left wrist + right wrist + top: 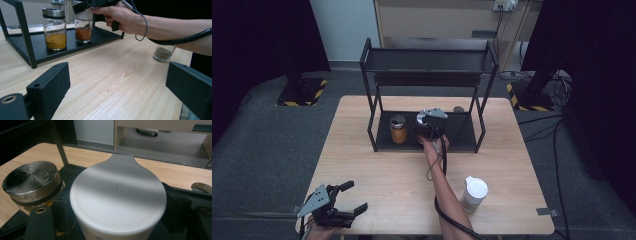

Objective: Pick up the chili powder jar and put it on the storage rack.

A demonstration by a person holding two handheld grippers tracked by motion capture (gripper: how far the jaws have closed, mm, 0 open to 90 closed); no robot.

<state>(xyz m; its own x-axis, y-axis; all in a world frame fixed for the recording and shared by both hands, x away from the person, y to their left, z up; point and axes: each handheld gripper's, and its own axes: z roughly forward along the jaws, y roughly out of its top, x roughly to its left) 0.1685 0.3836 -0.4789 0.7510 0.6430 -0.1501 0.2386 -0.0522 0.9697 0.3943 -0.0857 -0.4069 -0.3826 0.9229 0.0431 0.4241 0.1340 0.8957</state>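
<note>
A black two-tier rack (427,75) stands at the back of the wooden table. On its lower tier a glass jar of yellow spice with a metal lid (398,129) (54,30) (32,182) stands beside a white-lidded jar of orange-brown spice (83,31) (117,195). My right gripper (428,131) (112,220) reaches into the rack, one jaw on each side of that white lid; it looks open, the jar resting on the tier. Near the table's front left corner my left gripper (356,196) (117,87) is held open, with nothing between its jaws.
Another white-lidded jar (474,194) (163,53) holding pale powder stands on the table at the front right, beside the person's right forearm. A small grey round thing (458,108) (201,187) lies behind the rack's lower tier. Bare wood (120,75) lies ahead of the left gripper.
</note>
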